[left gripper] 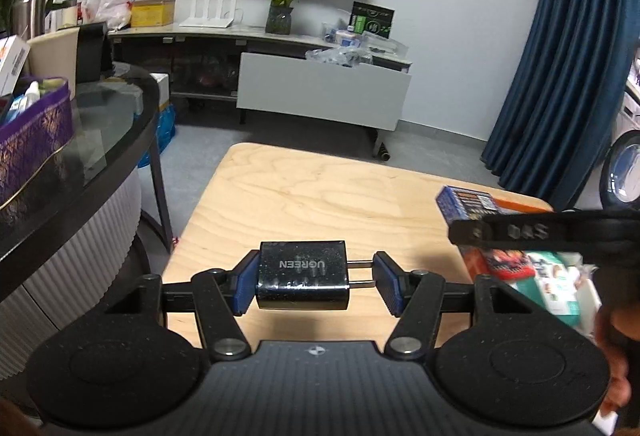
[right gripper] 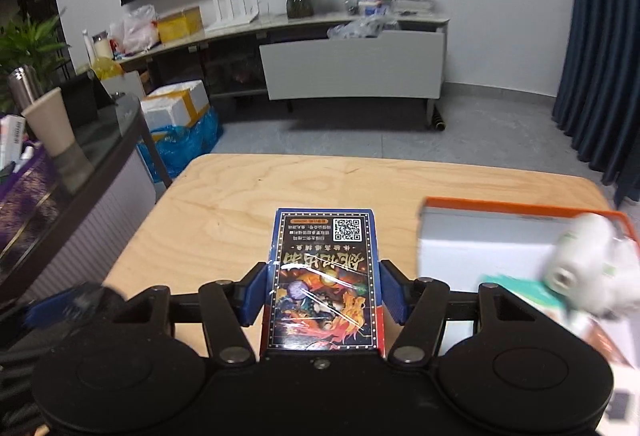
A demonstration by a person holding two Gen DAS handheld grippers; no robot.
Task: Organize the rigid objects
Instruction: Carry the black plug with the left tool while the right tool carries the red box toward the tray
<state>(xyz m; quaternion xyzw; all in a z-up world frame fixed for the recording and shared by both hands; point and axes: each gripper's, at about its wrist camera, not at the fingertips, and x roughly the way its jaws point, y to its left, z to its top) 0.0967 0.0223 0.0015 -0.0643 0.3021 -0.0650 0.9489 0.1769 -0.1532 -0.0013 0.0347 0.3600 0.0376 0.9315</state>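
My left gripper [left gripper: 316,282] is shut on a black UGREEN charger [left gripper: 302,274]; one blue pad presses its body, the other its metal prongs, and it hangs above the wooden table [left gripper: 304,196]. My right gripper [right gripper: 324,294] is shut on a blue card box [right gripper: 324,276] with a QR code, held above the table [right gripper: 248,204]. The same card box [left gripper: 468,202] and the right gripper's black finger show at the right of the left wrist view. An orange-rimmed white box [right gripper: 480,236] sits at the table's right and holds blurred packets.
A dark glass-topped table [left gripper: 100,124] with a purple basket [left gripper: 32,140] stands to the left. A low TV cabinet [left gripper: 320,92] with plants and clutter lines the far wall. A blue curtain [left gripper: 560,76] hangs on the right. Blue bags [right gripper: 184,144] lie on the floor.
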